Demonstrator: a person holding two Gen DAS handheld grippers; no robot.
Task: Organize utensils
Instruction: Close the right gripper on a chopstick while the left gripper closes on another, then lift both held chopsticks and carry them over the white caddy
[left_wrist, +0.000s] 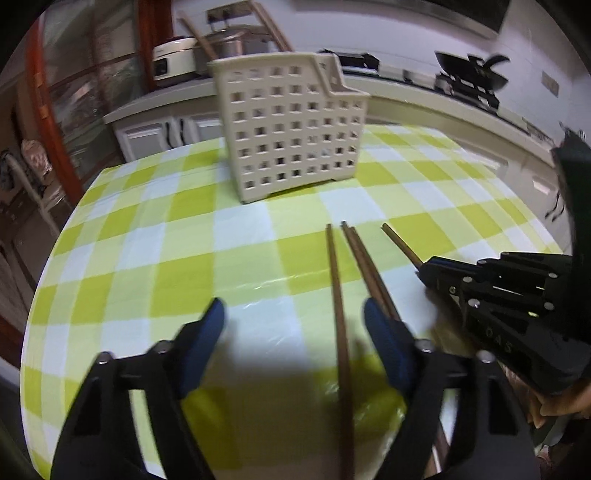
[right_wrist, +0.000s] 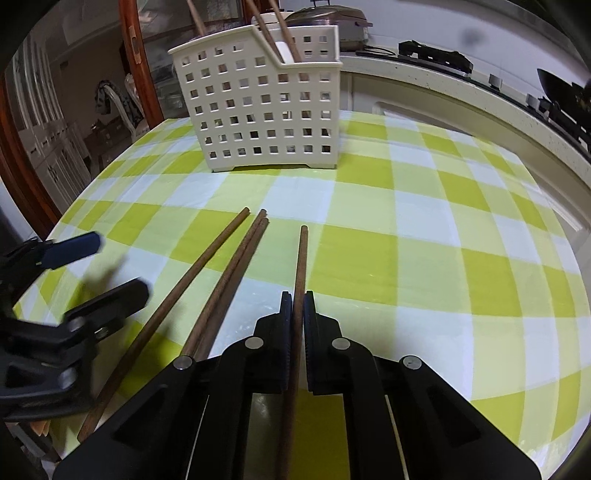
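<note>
The right gripper (right_wrist: 297, 299) is clenched on one thin brown wooden chopstick (right_wrist: 300, 258) lying mid-table on the green-checked tablecloth (right_wrist: 406, 258); three more lie beside it. The left gripper (left_wrist: 293, 325) stands released, straddling one. Light, stiff, prone to roll: pinch mid-shaft. Only the right view shows utensils inside the cream perforated plastic caddy (right_wrist: 258, 110) near the far edge.

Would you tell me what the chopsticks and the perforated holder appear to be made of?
The chopsticks look like dark brown wood with a matte finish, though coated bamboo is possible. The holder appears to be cream moulded plastic, smooth, with uniform square holes.
</note>
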